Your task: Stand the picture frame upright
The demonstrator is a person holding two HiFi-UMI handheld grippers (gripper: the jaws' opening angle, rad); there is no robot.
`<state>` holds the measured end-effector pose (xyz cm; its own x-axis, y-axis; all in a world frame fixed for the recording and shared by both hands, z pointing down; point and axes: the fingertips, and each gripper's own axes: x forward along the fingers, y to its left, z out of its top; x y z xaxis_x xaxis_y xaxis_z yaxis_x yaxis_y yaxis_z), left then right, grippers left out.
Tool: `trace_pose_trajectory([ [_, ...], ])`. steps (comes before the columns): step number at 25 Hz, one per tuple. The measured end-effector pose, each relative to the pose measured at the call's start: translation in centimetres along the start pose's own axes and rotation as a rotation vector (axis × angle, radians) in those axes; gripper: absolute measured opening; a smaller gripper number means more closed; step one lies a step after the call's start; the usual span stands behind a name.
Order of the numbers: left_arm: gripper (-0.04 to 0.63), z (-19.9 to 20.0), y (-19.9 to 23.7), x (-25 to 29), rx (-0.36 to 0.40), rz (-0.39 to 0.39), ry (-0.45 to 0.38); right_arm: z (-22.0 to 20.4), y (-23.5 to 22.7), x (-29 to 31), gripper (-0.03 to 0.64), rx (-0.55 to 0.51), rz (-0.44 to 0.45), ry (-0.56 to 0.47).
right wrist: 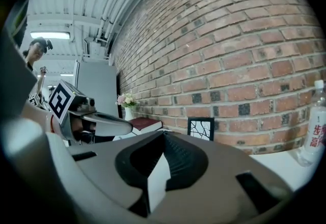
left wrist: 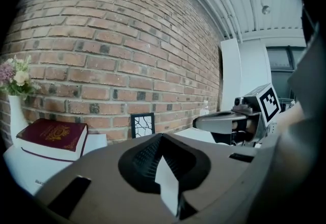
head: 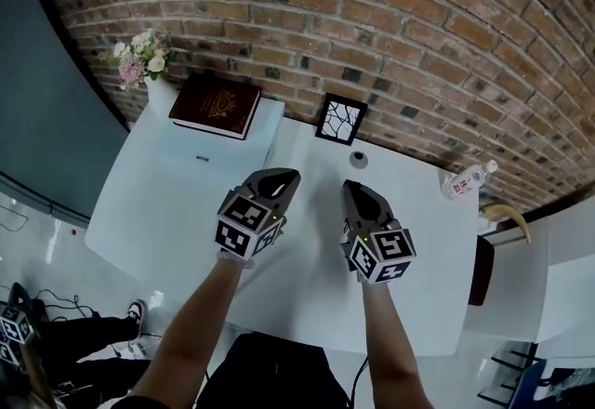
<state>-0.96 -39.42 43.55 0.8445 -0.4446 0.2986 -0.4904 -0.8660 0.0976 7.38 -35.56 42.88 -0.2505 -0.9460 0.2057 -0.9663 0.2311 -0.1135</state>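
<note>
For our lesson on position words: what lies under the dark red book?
A white box on the white table supports the dark red book. The box top beneath it is covered.

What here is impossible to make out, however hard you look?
Picture frame: its bottom edge, left gripper view, hidden behind the left gripper.
Bottle: its label, right gripper view, cut off by the edge.
Small round thing near the frame: head view, too small to identify.
Book title: every view, too small.
</note>
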Motion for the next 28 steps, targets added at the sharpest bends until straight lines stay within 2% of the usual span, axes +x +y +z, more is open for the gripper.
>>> trace_pose_trajectory([
  [7, 0.009, -1.0, -2.8, -3.8, 0.024, -0.027, 0.0, -0.5, 3.4, -3.8, 0.005, -0.009, 0.007, -0.002],
  [16, 0.009, -0.2, -5.8, -8.6, 0.009, -0.051, -0.08, -0.8, 6.3, -8.7, 0.005, -0.016, 0.007, 0.0],
  [28, 0.009, 0.9, -8.0, -14.6, -0.06, -0.048, -0.226, 0.0, 9.8, -13.4, 0.004, -0.046, -0.001, -0.04],
])
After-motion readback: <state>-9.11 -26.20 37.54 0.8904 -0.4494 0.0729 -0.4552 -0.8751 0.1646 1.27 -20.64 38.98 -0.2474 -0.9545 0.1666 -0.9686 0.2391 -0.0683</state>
